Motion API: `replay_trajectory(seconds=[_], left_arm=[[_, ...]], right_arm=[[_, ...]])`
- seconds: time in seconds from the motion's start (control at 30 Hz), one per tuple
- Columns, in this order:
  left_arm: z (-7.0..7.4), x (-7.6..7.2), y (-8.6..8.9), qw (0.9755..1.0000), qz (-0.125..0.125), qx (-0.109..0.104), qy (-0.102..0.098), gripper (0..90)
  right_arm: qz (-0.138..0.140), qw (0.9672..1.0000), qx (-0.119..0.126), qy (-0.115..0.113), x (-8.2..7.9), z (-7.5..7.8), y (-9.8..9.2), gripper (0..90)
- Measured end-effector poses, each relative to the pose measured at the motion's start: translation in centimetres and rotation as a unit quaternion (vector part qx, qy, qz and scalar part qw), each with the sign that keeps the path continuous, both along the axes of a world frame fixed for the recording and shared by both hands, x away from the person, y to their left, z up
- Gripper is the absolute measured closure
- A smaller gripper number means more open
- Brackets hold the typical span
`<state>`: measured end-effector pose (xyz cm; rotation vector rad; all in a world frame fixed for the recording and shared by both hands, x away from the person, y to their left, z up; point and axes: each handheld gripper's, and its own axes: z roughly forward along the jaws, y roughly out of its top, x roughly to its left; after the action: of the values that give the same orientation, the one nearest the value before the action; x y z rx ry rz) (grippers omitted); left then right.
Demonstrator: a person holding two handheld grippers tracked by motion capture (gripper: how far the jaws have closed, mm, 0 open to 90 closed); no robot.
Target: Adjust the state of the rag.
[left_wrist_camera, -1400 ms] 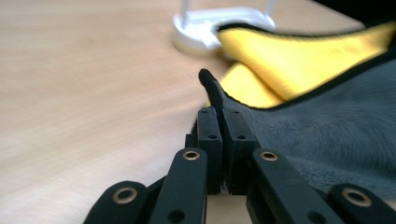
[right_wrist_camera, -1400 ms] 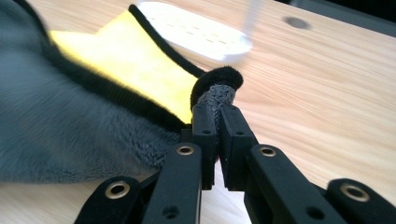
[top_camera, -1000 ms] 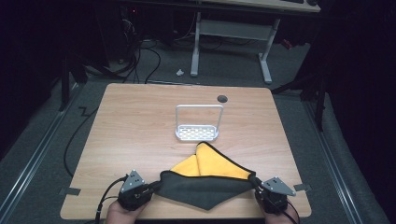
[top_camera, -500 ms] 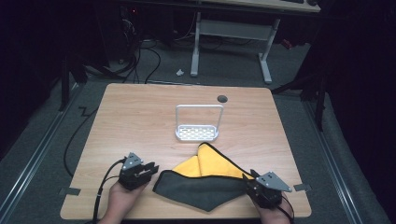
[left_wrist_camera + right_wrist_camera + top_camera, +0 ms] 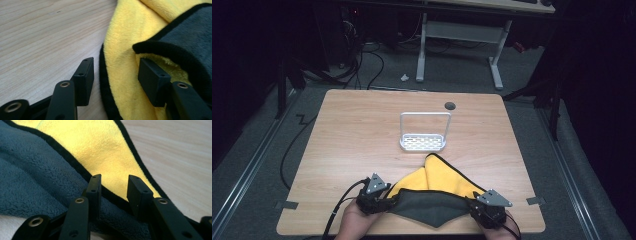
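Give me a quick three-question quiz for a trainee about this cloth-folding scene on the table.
1. True or false: the left gripper is clamped shut on the cloth.
2. What stands on the table beyond the cloth? A) a white rack B) a red bowl C) a blue cup
3. Which colour of the cloth lies folded on top, nearest the person?

Key:
1. False. Its jaws have just been opening; the cloth's edge lies between them, pads apart from it.
2. A, the white rack.
3. Grey, over the yellow side. The right gripper stands open over that corner.
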<state>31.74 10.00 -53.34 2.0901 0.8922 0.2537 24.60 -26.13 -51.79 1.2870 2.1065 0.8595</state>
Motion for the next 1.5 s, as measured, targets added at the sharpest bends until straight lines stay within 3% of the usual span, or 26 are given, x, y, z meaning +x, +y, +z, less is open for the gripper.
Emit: replay_trajectory(seconds=[0.13, 0.2, 0.4, 0.53, 0.63, 0.73, 0.77, 0.83, 0.87, 0.97, 1.2, 1.23, 1.27, 1.33, 1.4, 1.5], left_arm=[[0.0, 0.2, -0.2, 1.0, -0.001, -0.002, 0.001, 49.8], [0.0, 0.2, -0.3, 1.0, -0.009, -0.003, 0.0, 56.3], [-0.1, 0.0, -0.3, 0.9996, -0.027, -0.005, 0.003, 81.3], [-0.1, -0.1, -0.4, 0.9996, -0.028, -0.003, 0.0, 85.5], [-0.1, -0.1, -0.3, 0.9996, -0.026, -0.005, -0.001, 85.8], [-0.1, -0.1, -0.2, 0.9996, -0.025, -0.01, -0.002, 85.9], [-0.1, -0.1, -0.1, 0.9997, -0.024, -0.011, -0.003, 85.9], [0.0, -0.2, -0.1, 0.9997, -0.023, -0.01, -0.005, 85.8], [0.0, -0.2, 0.0, 0.9997, -0.021, -0.012, -0.006, 85.9], [0.1, -0.2, 0.4, 0.9996, -0.014, -0.023, -0.003, 85.8], [0.4, -0.2, 1.2, 0.9996, -0.003, -0.028, -0.01, 85.7], [0.4, -0.2, 1.2, 0.9995, -0.002, -0.029, -0.01, 85.7], [0.3, -0.2, 1.2, 0.9995, -0.001, -0.03, -0.01, 85.7], [0.2, -0.3, 1.2, 0.9995, -0.003, -0.029, -0.011, 85.7], [0.2, -0.3, 1.2, 0.9995, -0.002, -0.03, -0.011, 85.6], [0.1, -0.2, 1.3, 0.9994, 0.0, -0.034, -0.009, 85.6]], right_arm=[[-0.001, 1.0, 0.009, 0.0, 0.2, 0.2, -0.1, 61.5], [0.0, 0.9999, 0.015, -0.006, 0.7, 0.7, 0.1, 57.4], [0.007, 0.9996, 0.026, -0.013, 4.4, 2.3, 1.7, 47.5], [0.0, 0.9997, 0.022, 0.005, 7.6, 1.9, 2.5, 45.8], [-0.005, 0.999, 0.019, 0.04, 9.1, 0.9, 2.7, 45.9], [0.006, 0.9983, 0.013, 0.056, 9.1, 0.3, 2.9, 60.6], [0.01, 0.9981, 0.014, 0.058, 8.9, 0.4, 3.0, 71.1], [0.014, 0.9989, -0.009, 0.044, 8.4, 0.5, 3.5, 89.2], [0.01, 0.9992, -0.022, 0.03, 8.1, 0.6, 3.8, 90.0], [0.005, 0.9997, -0.02, 0.01, 7.4, 1.1, 3.6, 90.0], [-0.009, 0.9999, -0.001, 0.003, 6.7, 1.6, 1.5, 90.0], [-0.011, 0.9998, 0.015, -0.001, 7.0, 1.8, 1.4, 79.2], [-0.011, 0.9998, 0.015, -0.001, 7.0, 1.8, 1.4, 79.2], [0.002, 0.9991, 0.042, 0.005, 7.6, 1.9, 1.7, 67.8], [0.016, 0.9985, 0.051, 0.01, 8.5, 1.7, 2.4, 56.2], [0.01, 0.9975, 0.053, 0.046, 9.6, 0.9, 3.2, 43.3]])
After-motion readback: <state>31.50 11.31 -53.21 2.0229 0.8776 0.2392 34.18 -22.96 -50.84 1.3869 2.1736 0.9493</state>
